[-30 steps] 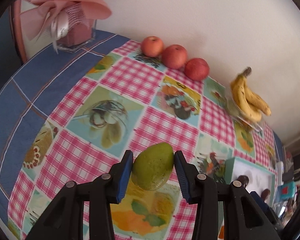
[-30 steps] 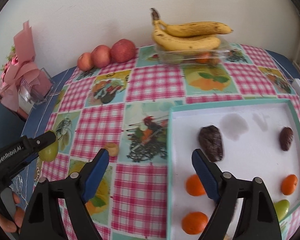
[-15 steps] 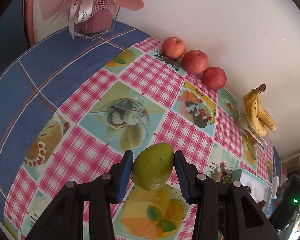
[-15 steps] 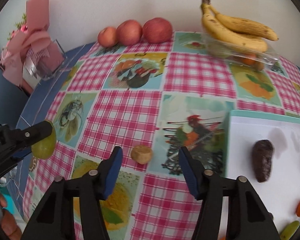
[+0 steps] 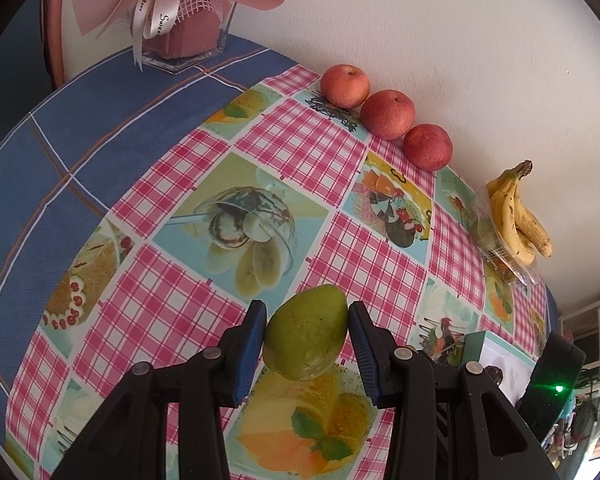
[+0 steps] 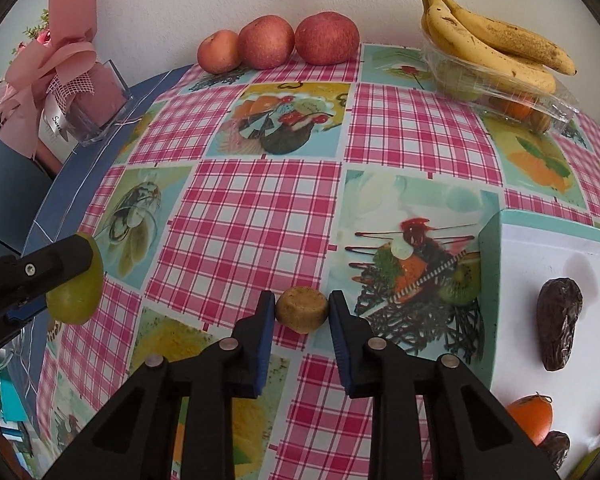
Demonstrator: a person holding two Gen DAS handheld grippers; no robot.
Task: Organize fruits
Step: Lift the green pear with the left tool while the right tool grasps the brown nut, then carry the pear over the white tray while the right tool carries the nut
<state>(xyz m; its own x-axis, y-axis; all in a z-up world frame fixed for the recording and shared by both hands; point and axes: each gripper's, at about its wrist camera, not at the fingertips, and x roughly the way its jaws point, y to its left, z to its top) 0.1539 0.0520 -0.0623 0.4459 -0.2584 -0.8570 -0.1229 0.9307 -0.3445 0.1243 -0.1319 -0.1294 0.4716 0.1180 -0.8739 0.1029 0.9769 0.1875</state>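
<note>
- Right now the left gripper (image 5: 307,338) is clamped on a green fruit (image 5: 306,332), its 2 blue pads pressed against the sides, holding it just above the checked tablecloth (image 5: 172,312).
- Nearby, the right gripper (image 6: 302,314) brackets a small brown fruit (image 6: 302,309) that sits on the cloth; the pads look to be touching or nearly touching it, and I cannot tell whether they have closed on it.
- To do this well, I would squeeze the brown fruit evenly across its middle before lifting, since it is small and round and could roll out.
- Both grippers point forward and slightly down over the table, the left one showing at the left edge of the right view with the green fruit in it.
- Just to the right lies a white tray (image 6: 496,280) with dark dates and orange fruits, probably where these go.
- Farther back, 3 apples (image 6: 266,42) line the wall, with bananas (image 6: 492,46) on a clear box and a pink bouquet (image 5: 180,8) at the far left corner.
</note>
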